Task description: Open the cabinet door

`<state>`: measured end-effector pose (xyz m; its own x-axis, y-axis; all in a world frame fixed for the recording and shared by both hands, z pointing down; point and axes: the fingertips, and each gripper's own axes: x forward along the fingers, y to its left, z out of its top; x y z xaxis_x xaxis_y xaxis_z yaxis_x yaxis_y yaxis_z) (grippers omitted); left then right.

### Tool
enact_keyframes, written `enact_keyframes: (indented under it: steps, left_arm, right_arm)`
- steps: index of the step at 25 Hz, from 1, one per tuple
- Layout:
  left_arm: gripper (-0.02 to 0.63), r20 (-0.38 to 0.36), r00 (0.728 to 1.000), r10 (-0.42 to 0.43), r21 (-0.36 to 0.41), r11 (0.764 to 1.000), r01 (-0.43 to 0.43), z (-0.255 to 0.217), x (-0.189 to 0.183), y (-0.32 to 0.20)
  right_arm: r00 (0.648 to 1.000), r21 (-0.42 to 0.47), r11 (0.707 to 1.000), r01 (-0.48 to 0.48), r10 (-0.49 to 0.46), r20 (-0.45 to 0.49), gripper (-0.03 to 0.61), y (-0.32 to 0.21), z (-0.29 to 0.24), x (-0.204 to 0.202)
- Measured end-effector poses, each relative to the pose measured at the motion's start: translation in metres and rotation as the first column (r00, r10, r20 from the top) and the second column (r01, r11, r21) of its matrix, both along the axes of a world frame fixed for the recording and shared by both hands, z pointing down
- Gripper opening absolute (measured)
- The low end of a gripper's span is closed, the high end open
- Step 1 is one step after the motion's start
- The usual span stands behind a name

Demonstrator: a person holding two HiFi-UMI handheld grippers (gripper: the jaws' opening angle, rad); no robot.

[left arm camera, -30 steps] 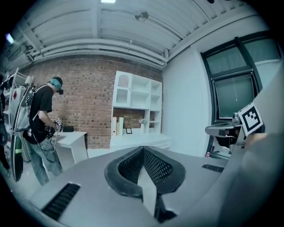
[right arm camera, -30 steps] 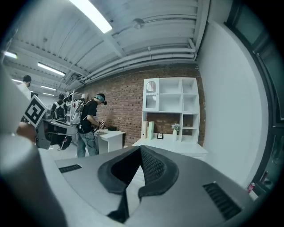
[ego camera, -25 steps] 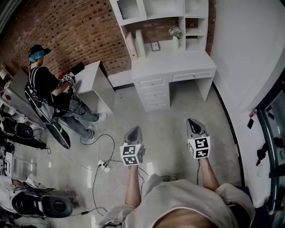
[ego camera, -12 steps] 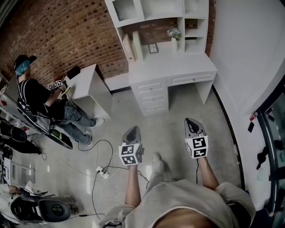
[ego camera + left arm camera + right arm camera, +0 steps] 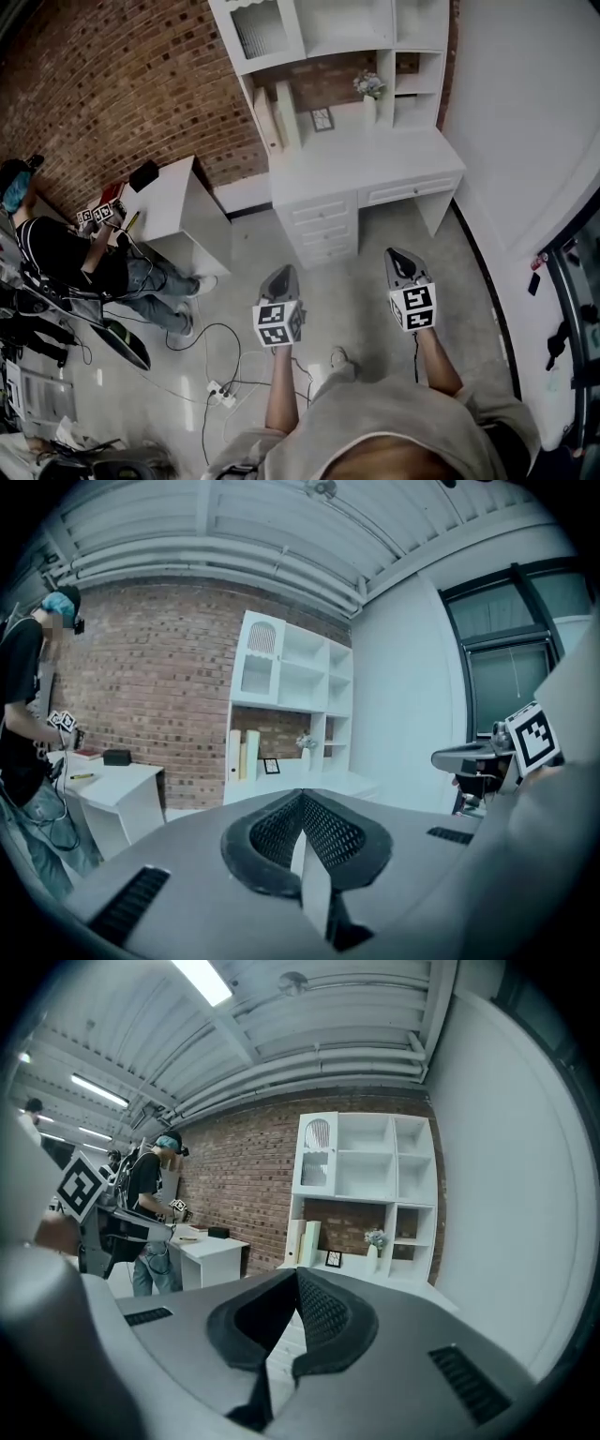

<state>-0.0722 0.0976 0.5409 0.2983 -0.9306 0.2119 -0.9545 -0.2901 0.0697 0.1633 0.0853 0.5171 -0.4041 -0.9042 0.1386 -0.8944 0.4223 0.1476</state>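
The white desk (image 5: 366,159) with a hutch stands against the brick wall. The hutch's cabinet door (image 5: 258,33), arched and with a mesh pane, is at the upper left and closed; it also shows in the left gripper view (image 5: 260,660) and the right gripper view (image 5: 318,1152). My left gripper (image 5: 281,272) and right gripper (image 5: 398,255) hover side by side over the floor, well short of the desk, pointing at it. Both are shut with nothing between the pads, as the left gripper (image 5: 302,794) and right gripper (image 5: 296,1274) show in their own views.
A small white table (image 5: 178,211) stands left of the desk, with a person (image 5: 66,253) sitting beside it. Cables and a power strip (image 5: 222,394) lie on the floor at lower left. Drawers (image 5: 323,225) fill the desk's left side. A white wall (image 5: 525,122) runs along the right.
Both grippers have been carried forward toward the desk, which now sits nearer. The seated person has slid toward the picture's left edge.
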Motion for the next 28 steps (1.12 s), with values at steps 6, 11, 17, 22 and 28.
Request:
enact_keyframes:
  steps: [6,11,17,22,28]
  left_arm:
    - [0.026,-0.022,1.0,0.02,0.01,1.0,-0.02,-0.007,-0.022,-0.074]
    - [0.026,-0.027,0.998,0.052,0.021,0.998,-0.052,-0.009,-0.036,-0.125]
    - [0.026,-0.029,0.996,0.081,0.025,0.997,-0.08,-0.003,-0.048,-0.171]
    - [0.026,-0.033,0.994,0.1,0.016,0.995,-0.1,0.003,-0.049,-0.195]
    - [0.026,-0.029,0.993,0.111,0.007,0.994,-0.111,0.009,-0.048,-0.214]
  right_arm:
    - [1.0,0.004,1.0,-0.003,0.003,-0.014,0.014,-0.063,-0.007,-0.029]
    - [1.0,0.018,1.0,-0.021,0.022,-0.012,0.014,-0.108,-0.01,-0.046]
    - [0.999,0.012,0.999,-0.036,0.036,-0.022,0.014,-0.148,-0.001,-0.063]
    - [0.999,-0.006,0.999,-0.042,0.042,-0.032,0.014,-0.166,0.01,-0.07]
    - [0.998,-0.026,0.999,-0.046,0.045,-0.035,0.014,-0.183,0.02,-0.072]
